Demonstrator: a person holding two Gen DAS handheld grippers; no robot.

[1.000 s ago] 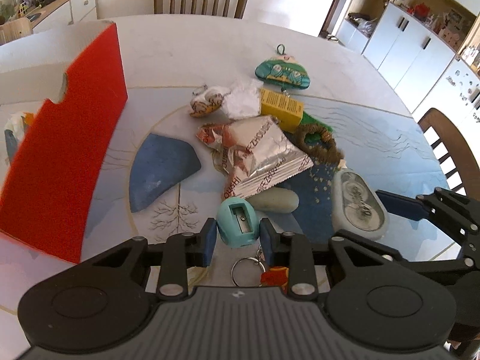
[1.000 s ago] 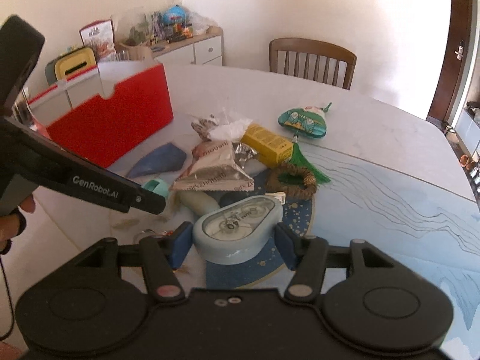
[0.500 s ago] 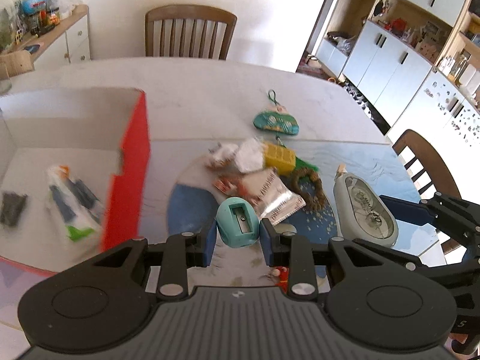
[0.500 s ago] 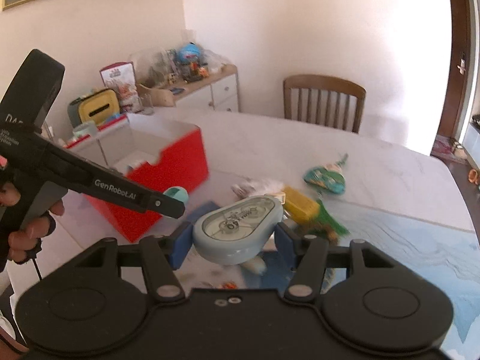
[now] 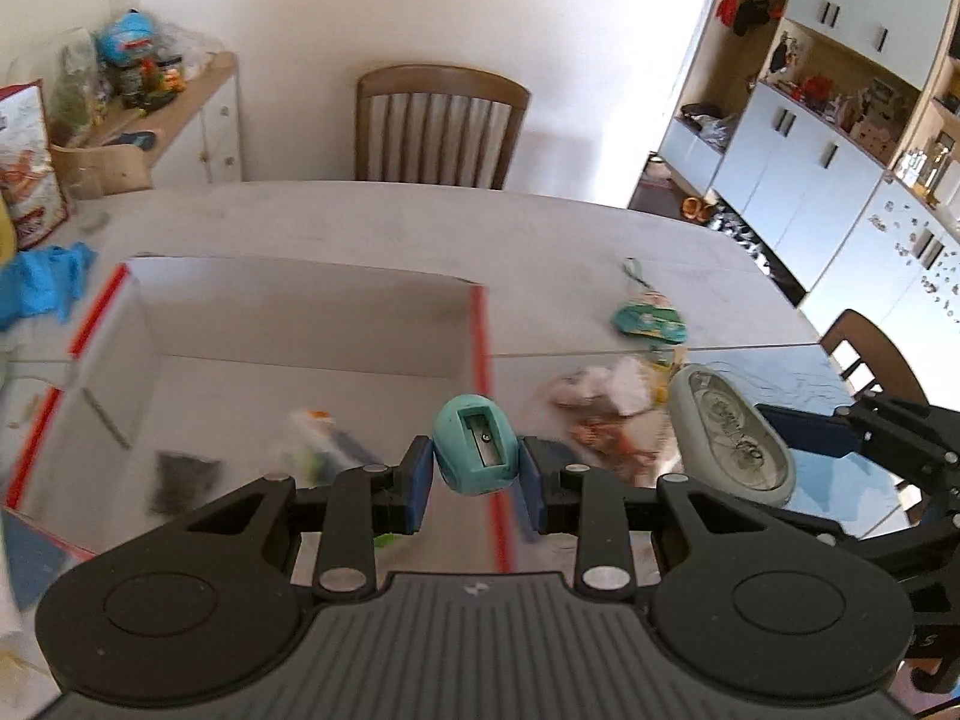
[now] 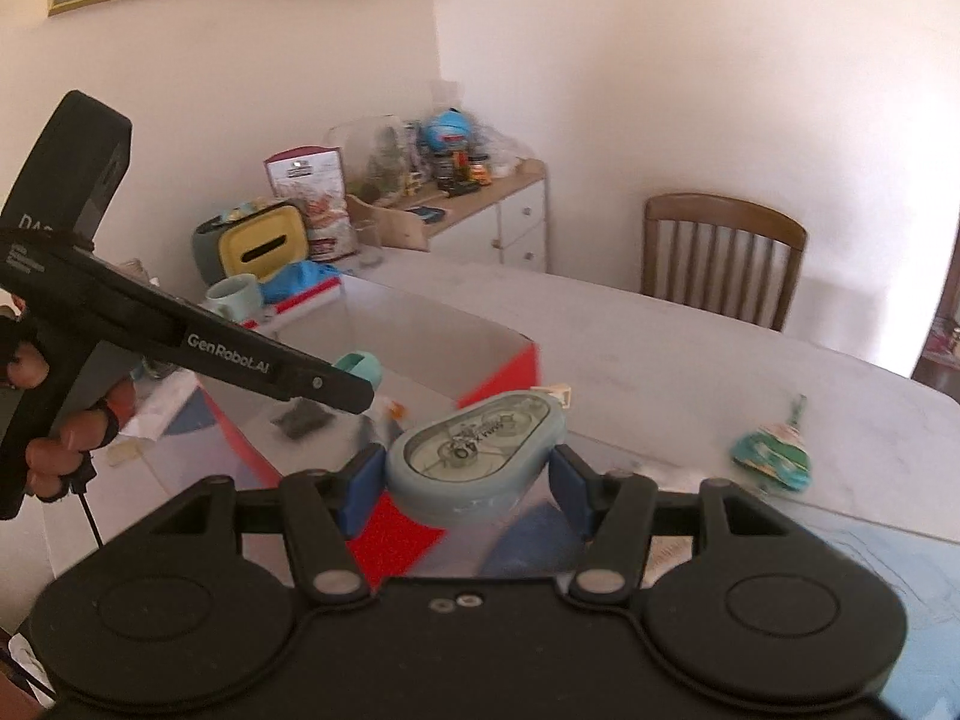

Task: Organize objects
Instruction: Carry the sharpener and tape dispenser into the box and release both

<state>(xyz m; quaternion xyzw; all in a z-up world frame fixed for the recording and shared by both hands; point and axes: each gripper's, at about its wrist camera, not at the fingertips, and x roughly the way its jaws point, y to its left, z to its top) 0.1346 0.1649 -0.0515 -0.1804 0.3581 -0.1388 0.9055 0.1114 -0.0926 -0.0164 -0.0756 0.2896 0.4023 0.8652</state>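
Observation:
My left gripper [image 5: 475, 474] is shut on a teal pencil sharpener [image 5: 477, 444] and holds it in the air above the right wall of the red box [image 5: 486, 372]. The sharpener also shows in the right wrist view [image 6: 360, 367]. My right gripper [image 6: 465, 480] is shut on a pale blue correction tape dispenser [image 6: 477, 456], held in the air just right of the box corner [image 6: 510, 369]. The dispenser also shows in the left wrist view [image 5: 726, 441]. The box holds a black clip bundle [image 5: 180, 477] and a blurred plastic packet [image 5: 318, 438].
A pile of wrappers [image 5: 606, 402] and a teal pouch [image 5: 651, 321] lie on the table right of the box. A blue cloth [image 5: 45, 285] and a mug [image 6: 234, 294] sit left of it. Chairs [image 5: 438, 126] stand around the table.
Both grippers have risen and moved left with their objects. The left one now hangs over the box's right wall; the pile of objects has dropped away to the right.

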